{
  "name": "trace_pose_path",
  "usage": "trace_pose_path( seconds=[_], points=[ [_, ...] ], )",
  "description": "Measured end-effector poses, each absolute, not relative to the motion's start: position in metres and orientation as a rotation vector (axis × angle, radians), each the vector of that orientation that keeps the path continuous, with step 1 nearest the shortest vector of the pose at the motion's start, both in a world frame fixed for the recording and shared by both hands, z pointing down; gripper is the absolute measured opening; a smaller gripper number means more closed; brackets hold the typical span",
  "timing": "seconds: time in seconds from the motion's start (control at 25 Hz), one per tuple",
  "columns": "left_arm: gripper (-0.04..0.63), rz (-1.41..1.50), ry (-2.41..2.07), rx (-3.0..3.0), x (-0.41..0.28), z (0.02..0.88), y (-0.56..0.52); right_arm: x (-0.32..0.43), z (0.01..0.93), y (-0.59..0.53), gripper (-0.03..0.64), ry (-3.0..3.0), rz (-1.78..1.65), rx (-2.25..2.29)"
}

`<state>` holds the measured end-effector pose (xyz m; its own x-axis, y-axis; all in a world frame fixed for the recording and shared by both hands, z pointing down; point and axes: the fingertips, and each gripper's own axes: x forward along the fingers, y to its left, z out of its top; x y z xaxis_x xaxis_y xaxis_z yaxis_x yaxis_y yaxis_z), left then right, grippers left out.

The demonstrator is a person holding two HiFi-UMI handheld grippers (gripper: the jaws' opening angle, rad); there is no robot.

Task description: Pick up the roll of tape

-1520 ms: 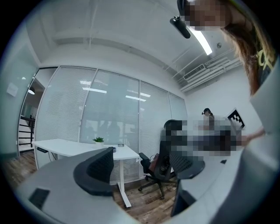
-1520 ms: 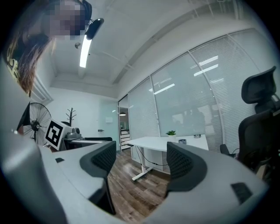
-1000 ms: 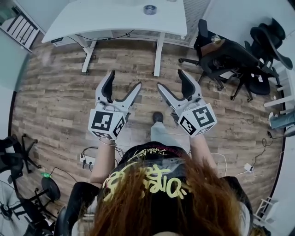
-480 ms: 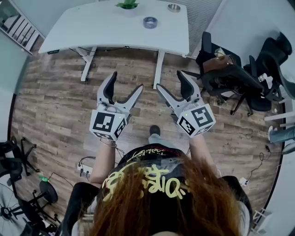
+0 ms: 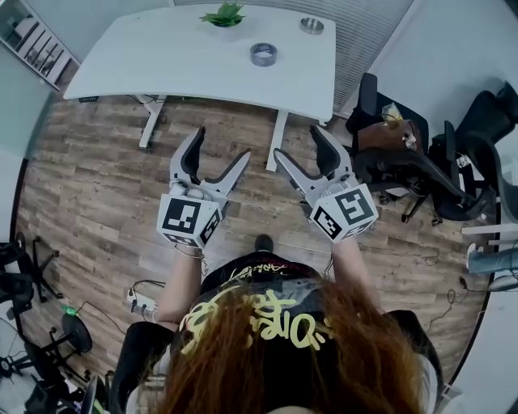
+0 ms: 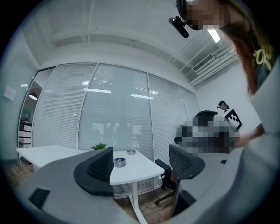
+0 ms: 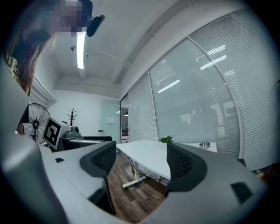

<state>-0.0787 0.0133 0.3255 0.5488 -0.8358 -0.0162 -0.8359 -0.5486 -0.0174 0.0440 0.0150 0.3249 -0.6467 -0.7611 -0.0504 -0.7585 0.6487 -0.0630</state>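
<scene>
One grey roll of tape (image 5: 264, 54) lies flat on the white desk (image 5: 146, 57), well ahead of both grippers and touching neither. The left gripper (image 5: 220, 145) and right gripper (image 5: 299, 142) are both spread wide and empty. Also on the desk are one green plant (image 5: 224, 14) and one round metal dish (image 5: 312, 25).

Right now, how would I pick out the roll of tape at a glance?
Look at the white table ahead. Three things sit on its right half: a green plant, a small metal dish and the roll of tape. The tape is the grey ring closest to the table's near edge, open through its middle.
</scene>
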Motion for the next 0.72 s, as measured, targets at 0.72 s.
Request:
trace_pose_path(
  seconds=[0.72],
  points=[
    [0.390,0.004,1.451,-2.757,-0.079,0.321,-0.022,0.035,0.323,-0.012,0.342,2.792,-0.075,-1.260]
  ],
)
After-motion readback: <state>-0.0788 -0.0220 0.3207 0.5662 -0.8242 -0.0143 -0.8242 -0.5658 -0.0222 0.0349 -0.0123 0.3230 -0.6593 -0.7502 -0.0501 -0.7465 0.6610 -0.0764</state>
